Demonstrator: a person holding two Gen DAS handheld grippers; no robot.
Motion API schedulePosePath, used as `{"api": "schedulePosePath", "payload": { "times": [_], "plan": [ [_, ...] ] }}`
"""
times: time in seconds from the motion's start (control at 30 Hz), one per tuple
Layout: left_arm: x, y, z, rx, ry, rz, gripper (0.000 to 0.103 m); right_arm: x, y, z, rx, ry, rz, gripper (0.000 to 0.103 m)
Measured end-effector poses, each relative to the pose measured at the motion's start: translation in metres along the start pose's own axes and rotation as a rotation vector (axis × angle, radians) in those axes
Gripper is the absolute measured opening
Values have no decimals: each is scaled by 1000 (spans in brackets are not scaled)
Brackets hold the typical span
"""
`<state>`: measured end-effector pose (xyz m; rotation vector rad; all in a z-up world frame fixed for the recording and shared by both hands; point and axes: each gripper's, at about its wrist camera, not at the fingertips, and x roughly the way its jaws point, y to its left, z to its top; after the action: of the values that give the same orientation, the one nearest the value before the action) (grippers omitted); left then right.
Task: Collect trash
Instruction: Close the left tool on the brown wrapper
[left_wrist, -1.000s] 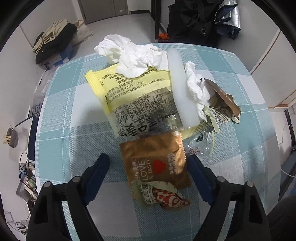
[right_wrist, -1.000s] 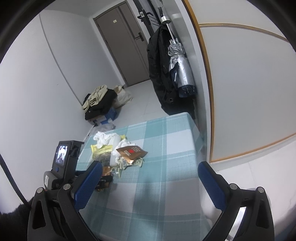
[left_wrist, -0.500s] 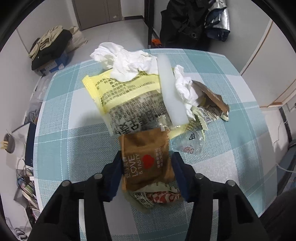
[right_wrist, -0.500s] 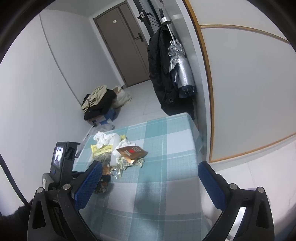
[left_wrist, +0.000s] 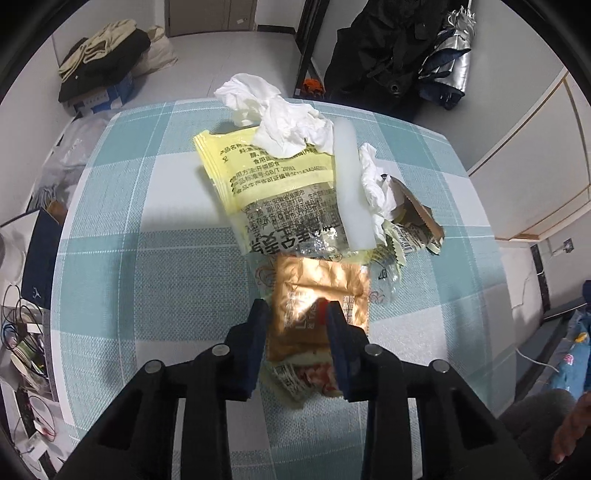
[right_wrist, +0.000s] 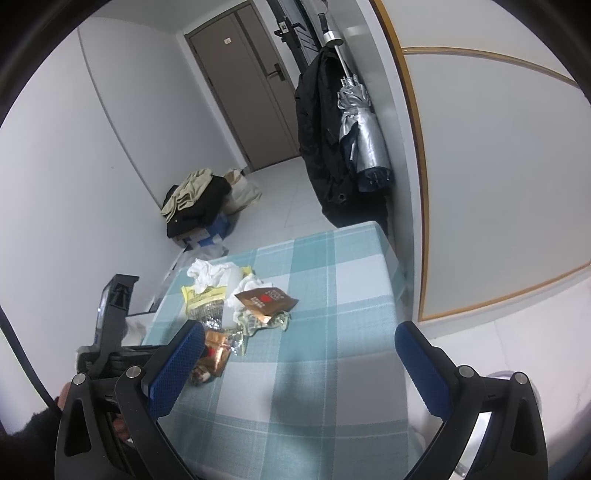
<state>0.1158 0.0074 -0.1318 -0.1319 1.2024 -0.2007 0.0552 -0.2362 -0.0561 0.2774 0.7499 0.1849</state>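
A heap of trash lies on the teal checked table (left_wrist: 147, 258): white tissues (left_wrist: 284, 118), a yellow snack packet (left_wrist: 273, 181), a white foam strip (left_wrist: 349, 184), a torn brown wrapper (left_wrist: 413, 214) and clear plastic (left_wrist: 384, 280). At the near end a gold-brown wrapper (left_wrist: 317, 280) is pinched and buckled between the pads of my left gripper (left_wrist: 296, 308), whose jaws are closing on it. A red-and-white wrapper (left_wrist: 310, 373) sits under it. My right gripper (right_wrist: 299, 332) hovers open over the table's near part, with nothing between its fingers. In the right wrist view the gold-brown wrapper (right_wrist: 218, 350) shows beside its left finger.
A dark coat (right_wrist: 325, 147) and a silver umbrella (right_wrist: 362, 129) hang by the far table edge. Clothes on a box (right_wrist: 195, 206) lie on the floor near the door (right_wrist: 251, 85). Cables and clutter (left_wrist: 26, 332) crowd the table's left side. A hand (left_wrist: 572, 435) shows at lower right.
The left gripper's jaws have come together from wide apart onto the gold-brown wrapper, which now bulges between them. The right gripper has stayed still.
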Motion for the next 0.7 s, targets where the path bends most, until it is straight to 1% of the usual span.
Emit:
{"api": "schedulePosePath", "payload": {
  "times": [0.37,0.43,0.47,0.5,0.63,0.7],
  "plan": [
    [-16,9,-2,-25,-62,-51,28,0,14,-7,-36,1,-21,103],
    [-11,9,-1,-17,-46,-63,37,1,17,-8,-52,2,-28,103],
    [-7,9,-1,-17,-31,-66,46,1,18,-8,-58,3,-31,103],
    [-4,9,-1,-20,-28,-67,51,2,18,-9,-63,5,-34,103],
    [8,3,2,6,2,-53,53,3,18,-9,-64,10,-38,103],
    [10,-5,3,49,2,-32,63,4,17,-8,-60,13,-36,103]
  ]
}}
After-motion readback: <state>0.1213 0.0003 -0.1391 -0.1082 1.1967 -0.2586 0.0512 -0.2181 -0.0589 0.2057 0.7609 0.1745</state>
